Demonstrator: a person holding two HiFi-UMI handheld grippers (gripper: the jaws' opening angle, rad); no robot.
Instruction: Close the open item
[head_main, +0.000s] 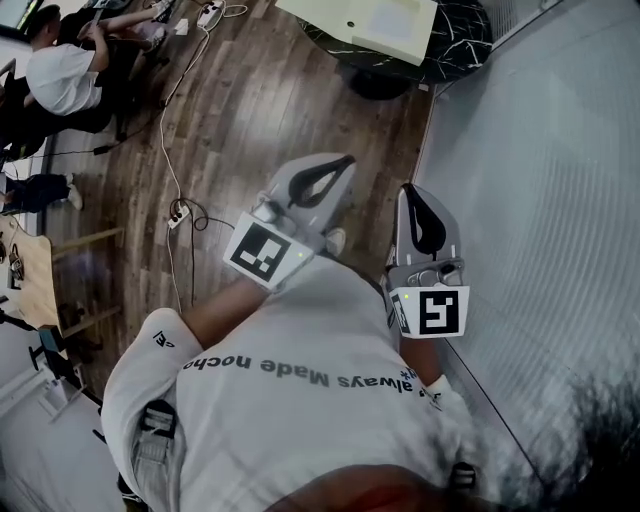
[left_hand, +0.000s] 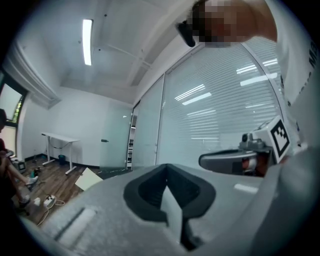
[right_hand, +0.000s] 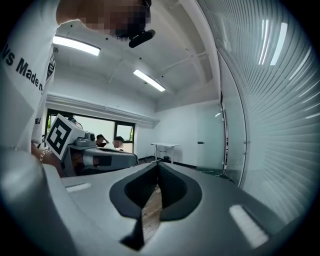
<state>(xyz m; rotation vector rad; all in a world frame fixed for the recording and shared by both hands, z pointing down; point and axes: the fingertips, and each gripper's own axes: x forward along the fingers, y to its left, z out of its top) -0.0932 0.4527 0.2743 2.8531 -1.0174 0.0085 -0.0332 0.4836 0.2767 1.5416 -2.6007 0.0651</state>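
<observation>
No open item can be picked out in these frames. I hold both grippers up close to my chest over the wooden floor. In the head view my left gripper (head_main: 335, 165) is shut and holds nothing. My right gripper (head_main: 415, 195) beside it is also shut and empty, close to the glass wall (head_main: 540, 200). The left gripper view shows its jaws (left_hand: 167, 170) pressed together, with the right gripper (left_hand: 235, 160) off to the side. In the right gripper view the jaws (right_hand: 159, 167) meet at the tips. A frosted glass door with a handle (right_hand: 200, 142) stands far down the room.
A glass wall with blinds runs along my right. A dark marble table (head_main: 455, 45) bearing a white box stands ahead. Cables and a power strip (head_main: 178, 213) lie on the floor. A seated person (head_main: 60, 70) is at far left, and a white desk (left_hand: 60, 139) stands by the far wall.
</observation>
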